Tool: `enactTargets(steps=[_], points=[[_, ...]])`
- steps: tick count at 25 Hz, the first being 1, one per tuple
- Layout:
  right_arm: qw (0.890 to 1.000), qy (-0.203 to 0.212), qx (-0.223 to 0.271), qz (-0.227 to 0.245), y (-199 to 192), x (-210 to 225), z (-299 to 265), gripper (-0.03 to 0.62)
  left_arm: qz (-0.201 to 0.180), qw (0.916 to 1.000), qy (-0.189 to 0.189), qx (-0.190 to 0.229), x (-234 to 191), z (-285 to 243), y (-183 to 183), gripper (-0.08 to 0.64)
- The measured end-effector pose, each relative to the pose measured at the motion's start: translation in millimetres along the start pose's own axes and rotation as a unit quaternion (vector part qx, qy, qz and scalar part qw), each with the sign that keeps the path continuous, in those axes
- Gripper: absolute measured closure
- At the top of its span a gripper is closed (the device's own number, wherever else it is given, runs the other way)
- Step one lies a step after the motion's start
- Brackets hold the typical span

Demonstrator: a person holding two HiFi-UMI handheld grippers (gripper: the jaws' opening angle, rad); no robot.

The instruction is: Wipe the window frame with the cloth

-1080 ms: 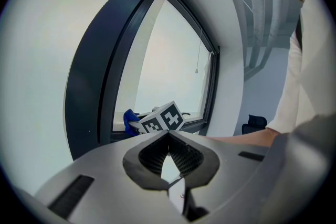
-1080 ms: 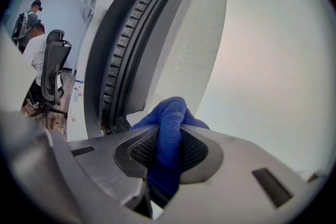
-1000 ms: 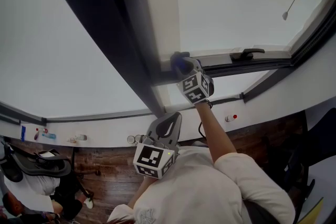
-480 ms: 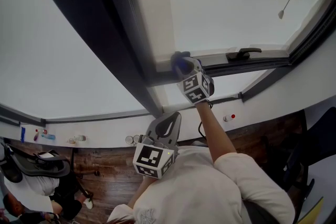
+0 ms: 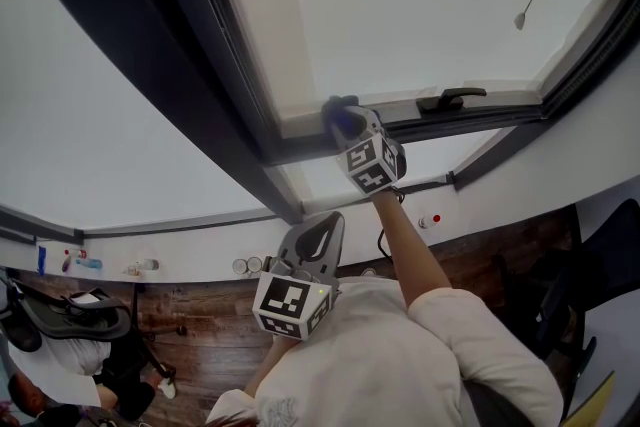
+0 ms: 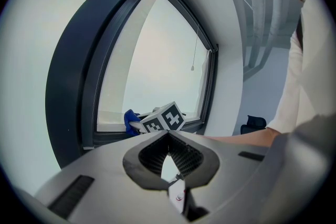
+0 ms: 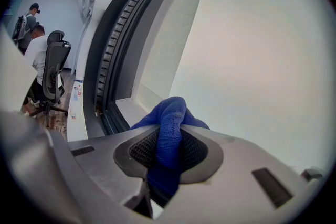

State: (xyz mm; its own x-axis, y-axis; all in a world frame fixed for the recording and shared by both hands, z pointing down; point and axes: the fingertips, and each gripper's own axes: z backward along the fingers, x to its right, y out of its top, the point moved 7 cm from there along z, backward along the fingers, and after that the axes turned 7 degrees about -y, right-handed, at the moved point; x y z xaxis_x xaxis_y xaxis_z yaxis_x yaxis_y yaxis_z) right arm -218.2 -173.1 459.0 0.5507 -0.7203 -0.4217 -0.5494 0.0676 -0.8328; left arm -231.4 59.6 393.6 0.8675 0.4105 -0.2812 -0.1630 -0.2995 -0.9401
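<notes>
**Cloth [image 7: 173,113] clamped in right gripper [image 7: 169,144], pressed to lower window frame [image 5: 500,114].**
Judged soft, light and limp; best pinched mid-fold, bunch left protruding. Held left gripper [image 6: 169,157] closed, empty, clear of frame.

I see a blue cloth [image 7: 170,128], a dark grey frame [image 5: 200,85], black-and-white square markers on a cube [image 5: 372,165], a brown wood floor [image 5: 200,315] and a cream sleeve [image 5: 490,335].

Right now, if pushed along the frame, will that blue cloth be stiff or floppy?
Probably floppy: the blue cloth bulges and folds out of the right gripper shut on it. Its knitted weave likely grips rather than slides.
</notes>
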Motion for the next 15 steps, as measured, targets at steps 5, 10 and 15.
enactTargets(steps=[5,10,15], points=[[1.000,0.003,-0.001,0.005,-3,5,2,0.503,0.001,1.0000,-0.001,0.004,6,-7,2,0.551],[1.000,0.001,-0.005,0.007,-8,13,4,0.503,0.000,1.0000,-0.007,0.005,8,-14,4,0.551],[1.000,-0.005,-0.008,0.006,-13,20,7,0.503,-0.003,0.9998,-0.018,0.003,12,-21,5,0.551]])
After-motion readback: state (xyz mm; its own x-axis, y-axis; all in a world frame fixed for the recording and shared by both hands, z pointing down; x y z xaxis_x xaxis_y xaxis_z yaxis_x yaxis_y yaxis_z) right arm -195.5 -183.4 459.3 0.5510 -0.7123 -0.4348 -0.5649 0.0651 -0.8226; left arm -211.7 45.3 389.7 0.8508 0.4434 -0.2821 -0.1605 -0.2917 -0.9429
